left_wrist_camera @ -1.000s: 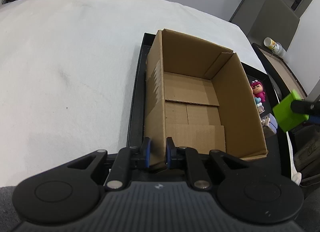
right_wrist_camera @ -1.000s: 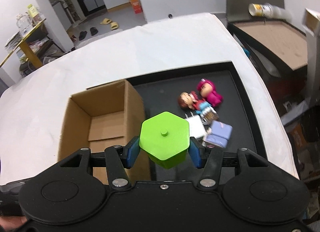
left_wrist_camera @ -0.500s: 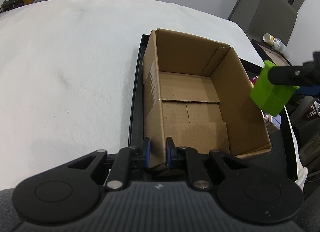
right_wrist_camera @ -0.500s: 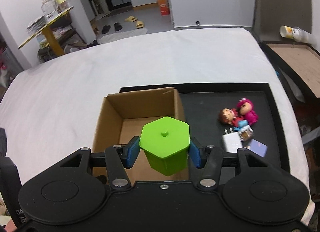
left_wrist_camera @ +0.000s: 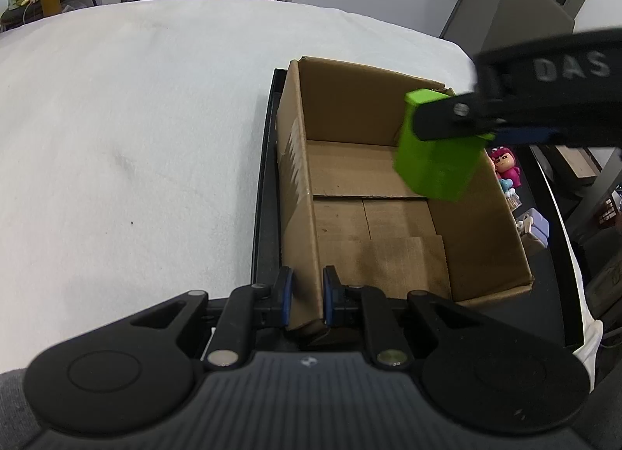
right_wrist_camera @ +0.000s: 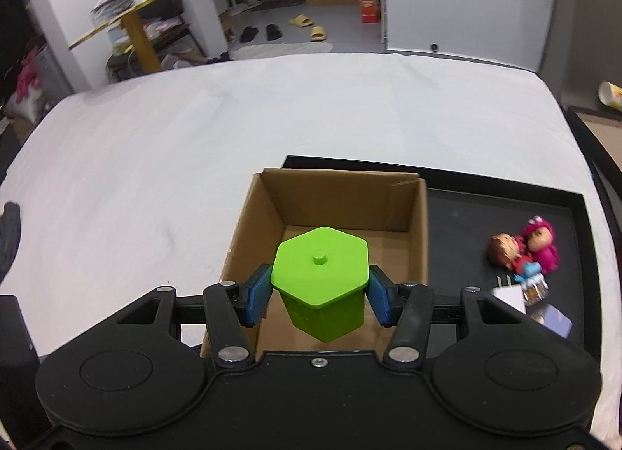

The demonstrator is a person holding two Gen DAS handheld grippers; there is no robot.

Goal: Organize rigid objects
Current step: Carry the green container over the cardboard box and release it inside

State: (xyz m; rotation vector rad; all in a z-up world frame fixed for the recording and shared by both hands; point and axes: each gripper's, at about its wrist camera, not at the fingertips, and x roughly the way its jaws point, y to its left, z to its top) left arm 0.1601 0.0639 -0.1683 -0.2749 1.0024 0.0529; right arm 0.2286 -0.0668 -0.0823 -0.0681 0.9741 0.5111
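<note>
An open cardboard box (left_wrist_camera: 388,193) stands on a black tray (left_wrist_camera: 264,217). My left gripper (left_wrist_camera: 305,300) is shut on the box's near left wall. My right gripper (right_wrist_camera: 318,290) is shut on a green hexagonal container (right_wrist_camera: 320,275) and holds it above the inside of the box (right_wrist_camera: 342,209). In the left wrist view the green container (left_wrist_camera: 439,154) hangs over the box's right half. Two small dolls (right_wrist_camera: 525,248), a white charger (right_wrist_camera: 511,300) and a purple block (right_wrist_camera: 558,320) lie on the tray (right_wrist_camera: 486,217) right of the box.
The tray sits on a table covered with white cloth (left_wrist_camera: 136,139). A grey panel and a low shelf with a cup (right_wrist_camera: 610,94) stand past the right edge. The room floor with slippers lies beyond the far edge.
My right gripper has carried the green container leftward from over the tray to above the box's interior. My left gripper has stayed clamped on the box wall.
</note>
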